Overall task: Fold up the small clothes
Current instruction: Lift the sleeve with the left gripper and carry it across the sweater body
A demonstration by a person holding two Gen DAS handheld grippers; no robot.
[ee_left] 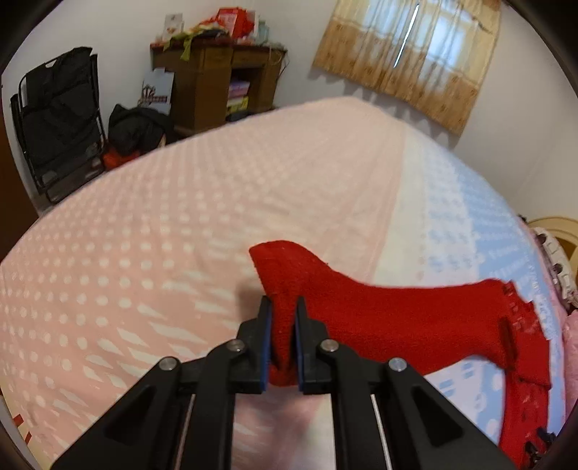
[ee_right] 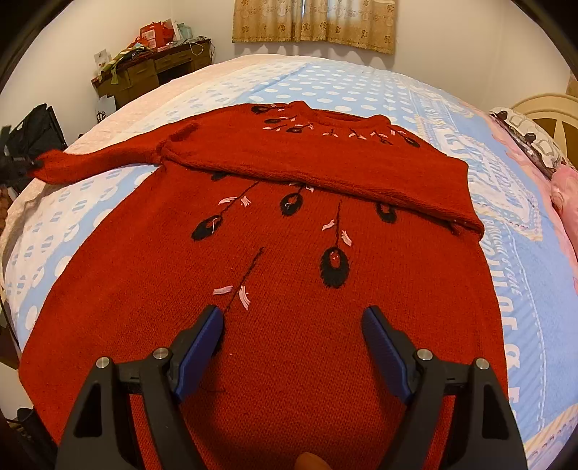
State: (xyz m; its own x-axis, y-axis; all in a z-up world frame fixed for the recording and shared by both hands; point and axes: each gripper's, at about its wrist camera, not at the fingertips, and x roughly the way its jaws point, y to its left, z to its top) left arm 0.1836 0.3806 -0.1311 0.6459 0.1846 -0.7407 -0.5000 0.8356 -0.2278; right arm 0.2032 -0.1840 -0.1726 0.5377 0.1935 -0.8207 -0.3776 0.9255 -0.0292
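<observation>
While my left gripper (ee_left: 283,307) sits closest in its own camera, I can see its fingers (ee_left: 265,340) pinched tight on the cuff of the red sweater (ee_left: 397,321), the sleeve lifted off the bed (ee_left: 180,217) and stretching away to the right toward the garment's body. That grip is barely visible from the right wrist camera, where only the sleeve's end (ee_right: 50,164) shows at the far left edge, meeting a dark shape I take for the other tool. My right gripper (ee_right: 292,318) hovers low over the sweater's hem area with its fingers (ee_right: 200,343) spread wide and holding nothing. This view gives what the left cannot: the whole sweater (ee_right: 289,253) lying flat on the bed (ee_right: 523,289), front up, knitted red with black oval flowers on thin stems and small pink stitches. Its right sleeve (ee_right: 325,166) is already folded across the chest, running just below the neckline. Under it the bedspread is blue with white dots, turning pink on the left half. Farther off, a pillow (ee_right: 531,141) lies at the headboard on the right, a wooden desk (ee_right: 159,68) piled with clutter stands in the corner, and a curtain (ee_right: 314,21) covers the far window.
</observation>
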